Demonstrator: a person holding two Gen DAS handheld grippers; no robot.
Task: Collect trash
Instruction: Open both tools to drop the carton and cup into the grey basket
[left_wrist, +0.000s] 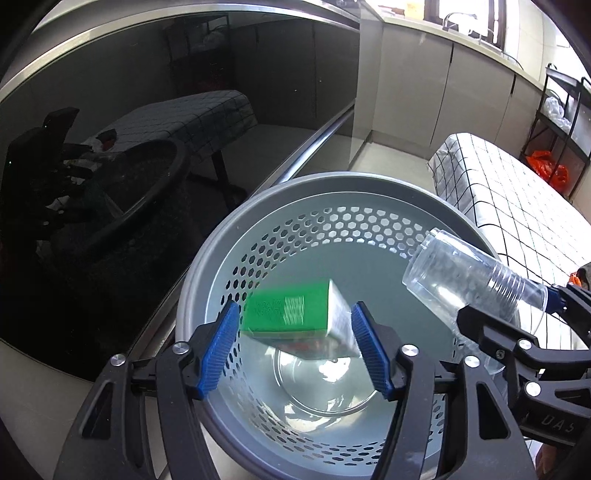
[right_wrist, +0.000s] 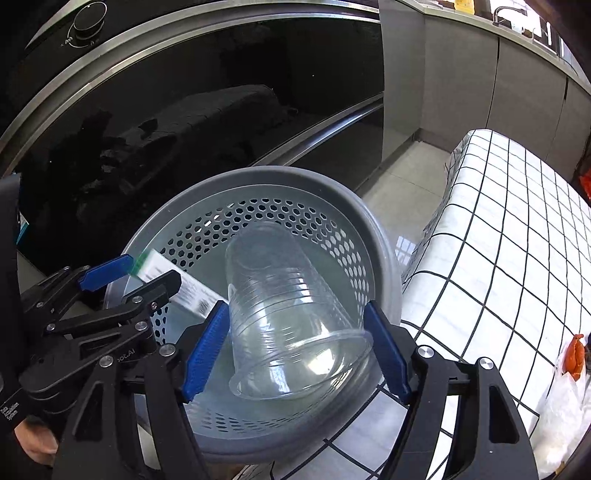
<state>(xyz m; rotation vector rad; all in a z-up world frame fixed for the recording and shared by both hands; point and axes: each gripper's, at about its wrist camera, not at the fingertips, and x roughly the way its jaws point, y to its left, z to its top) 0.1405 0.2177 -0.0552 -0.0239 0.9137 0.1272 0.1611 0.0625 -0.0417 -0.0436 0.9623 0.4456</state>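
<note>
While both grippers hang over the grey perforated bin (left_wrist: 258, 221), what matters is that each piece of trash lies straight above the bin's open mouth.

The left gripper (left_wrist: 295, 347) has its jaws spread wide. The green and white carton (left_wrist: 291, 314) sits between the blue pads, motion-blurred and apparently touching neither, so I judge it to be falling free. Its long axis runs across the gap from pad to pad, tilted slightly.

The right gripper (right_wrist: 295, 350) is also wide. The clear plastic cup (right_wrist: 284, 314) sits between its pads with the rim toward the gripper and the base pointing forward and down into the bin; whether the pads touch the rim is unclear.
</note>
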